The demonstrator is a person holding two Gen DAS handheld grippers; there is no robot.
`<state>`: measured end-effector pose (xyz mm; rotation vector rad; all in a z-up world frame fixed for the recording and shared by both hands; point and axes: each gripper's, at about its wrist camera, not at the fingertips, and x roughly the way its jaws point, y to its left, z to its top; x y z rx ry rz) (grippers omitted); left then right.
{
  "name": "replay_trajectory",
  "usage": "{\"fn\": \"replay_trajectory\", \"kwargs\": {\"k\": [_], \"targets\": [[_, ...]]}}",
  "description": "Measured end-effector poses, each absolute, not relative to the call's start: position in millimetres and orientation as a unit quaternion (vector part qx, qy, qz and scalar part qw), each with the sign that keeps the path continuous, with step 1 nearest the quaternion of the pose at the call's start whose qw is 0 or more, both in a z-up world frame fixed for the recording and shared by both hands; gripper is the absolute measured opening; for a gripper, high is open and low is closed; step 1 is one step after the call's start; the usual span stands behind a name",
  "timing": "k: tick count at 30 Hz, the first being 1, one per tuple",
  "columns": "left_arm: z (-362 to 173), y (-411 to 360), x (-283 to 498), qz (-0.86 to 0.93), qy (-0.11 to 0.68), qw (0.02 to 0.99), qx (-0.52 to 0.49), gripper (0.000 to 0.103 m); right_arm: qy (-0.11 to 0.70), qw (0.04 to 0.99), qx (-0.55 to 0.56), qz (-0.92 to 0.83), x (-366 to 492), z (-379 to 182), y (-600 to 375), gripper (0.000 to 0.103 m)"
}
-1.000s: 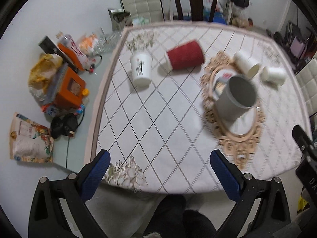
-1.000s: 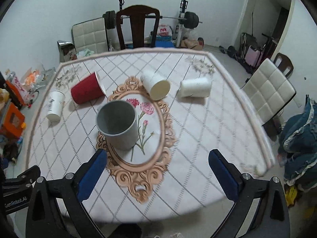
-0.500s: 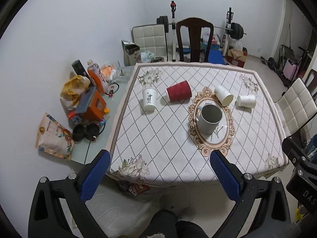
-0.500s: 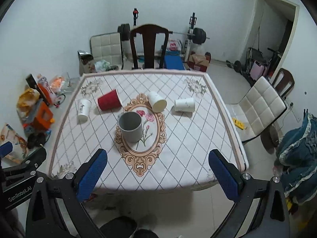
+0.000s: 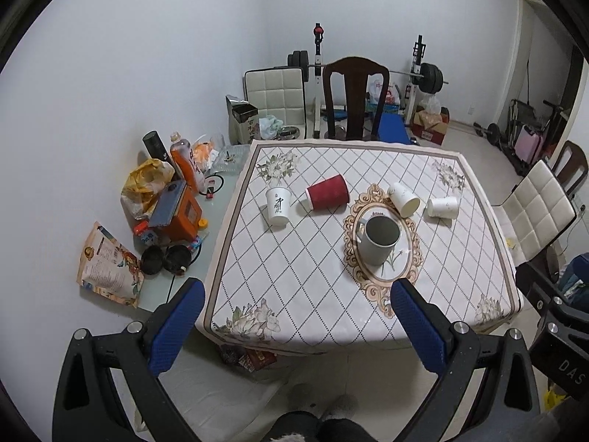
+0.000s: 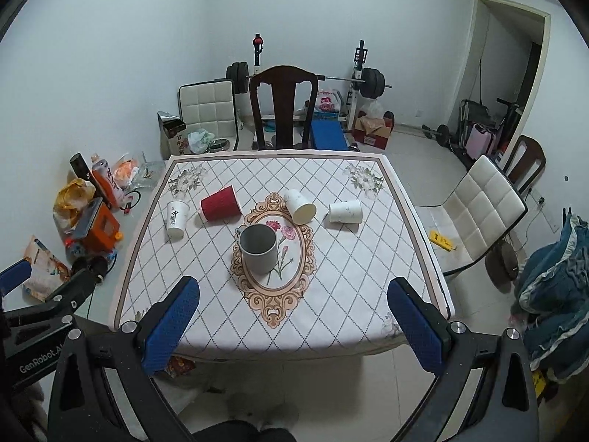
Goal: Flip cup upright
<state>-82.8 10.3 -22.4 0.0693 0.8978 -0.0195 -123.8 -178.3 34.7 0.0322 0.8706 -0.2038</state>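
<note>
A grey mug [image 5: 378,240] [image 6: 258,248] stands upright on an oval floral mat [image 6: 294,280] on the table. A red paper cup [image 5: 327,196] [image 6: 219,204] lies on its side behind it. Two white paper cups [image 5: 404,199] [image 5: 443,206] also lie on their sides at the right. A white cup with black writing [image 5: 278,206] [image 6: 176,219] stands at the left. My left gripper [image 5: 298,326] and right gripper [image 6: 294,326] are both open and empty, held well back from the table's near edge.
The table [image 5: 294,276] has a white diamond-pattern cloth. A dark wooden chair [image 5: 355,95] stands at its far side, a white padded chair [image 6: 482,213] at the right. Bottles, bags and an orange box [image 5: 176,210] clutter the ledge at the left.
Both grippers have pulled back and up from the table, so the whole table and room now show. The cups and mug have not moved.
</note>
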Motion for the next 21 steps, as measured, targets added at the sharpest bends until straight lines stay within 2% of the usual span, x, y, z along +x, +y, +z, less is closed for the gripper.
{"fn": "replay_trajectory", "kwargs": {"k": [21], "targets": [[-18,23,-79,-0.002,0.425,0.905,0.031,0.103,0.415,0.905,0.017,-0.096,-117,37,-171,0.103]]}}
